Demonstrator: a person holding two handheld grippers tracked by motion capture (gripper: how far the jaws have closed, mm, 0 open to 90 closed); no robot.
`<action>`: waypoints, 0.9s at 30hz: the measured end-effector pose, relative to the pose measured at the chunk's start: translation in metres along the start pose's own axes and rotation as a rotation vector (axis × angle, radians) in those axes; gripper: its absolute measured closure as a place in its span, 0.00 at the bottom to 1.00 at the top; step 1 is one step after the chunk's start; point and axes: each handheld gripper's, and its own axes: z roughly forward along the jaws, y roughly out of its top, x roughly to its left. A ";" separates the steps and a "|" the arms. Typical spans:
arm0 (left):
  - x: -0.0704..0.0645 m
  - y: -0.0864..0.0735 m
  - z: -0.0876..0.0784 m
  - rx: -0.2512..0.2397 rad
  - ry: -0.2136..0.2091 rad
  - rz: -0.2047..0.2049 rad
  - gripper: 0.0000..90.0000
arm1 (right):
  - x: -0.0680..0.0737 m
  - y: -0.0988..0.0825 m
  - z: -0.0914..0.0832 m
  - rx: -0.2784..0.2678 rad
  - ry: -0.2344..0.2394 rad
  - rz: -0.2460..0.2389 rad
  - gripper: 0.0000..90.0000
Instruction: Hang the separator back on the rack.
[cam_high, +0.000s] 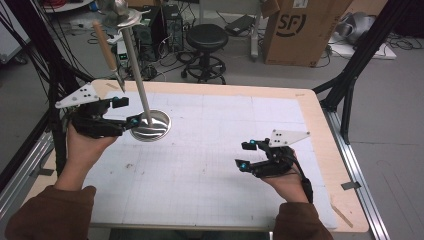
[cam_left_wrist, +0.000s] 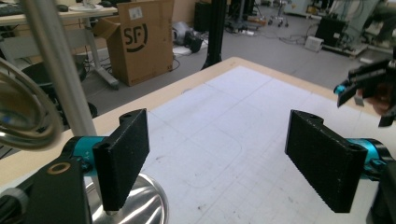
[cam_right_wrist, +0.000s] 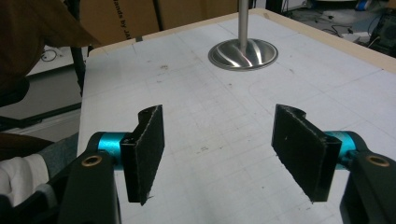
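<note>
- Far left on my high view, I see the left gripper (cam_high: 127, 111), black with teal joints and a grey three-cornered plate on top, held in the person's left hand (cam_high: 85, 147) at the table's left edge.
- Its jaws are spread and released; in the left gripper view there is only bare mat between the two black pads (cam_left_wrist: 123, 156), nothing clamped.
- Just beside that gripper stands the shiny round steel stand base (cam_high: 150, 125), a shallow dished disc resting flat on the white gridded mat (cam_high: 215, 150).
- I can see nothing lying in the dish; a slim metal pole (cam_high: 136, 75) rises from its middle, leaning slightly to the left in the high view.
- The lower jaw tip sits right at the base's left rim; I cannot tell whether it touches.
- In the left gripper view the base shows under the left pad, with the pole close behind it.
- A wooden-handled tool (cam_high: 107, 52) hangs near the pole's top, left of it, apart from the gripper.
- Moving right: open mat, then the right gripper (cam_high: 244, 155) in the person's right hand (cam_high: 287, 182), well apart from the base.
- Its jaws are parted and slack, nothing between them in the right gripper view, where the base (cam_right_wrist: 243, 54) stands far ahead.
- Behind the table, a brown cardboard box (cam_high: 300, 30) stands on the floor; its contents are hidden.
</note>
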 end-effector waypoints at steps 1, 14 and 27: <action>-0.002 -0.002 0.001 0.003 -0.002 0.006 0.24 | 0.000 0.000 0.000 0.000 -0.004 -0.003 0.37; -0.015 -0.036 0.015 0.018 -0.041 0.019 0.19 | -0.002 -0.003 -0.001 0.008 -0.007 0.009 0.37; -0.014 -0.054 0.017 0.027 -0.070 -0.001 0.18 | -0.004 -0.006 0.001 0.018 -0.020 0.012 0.37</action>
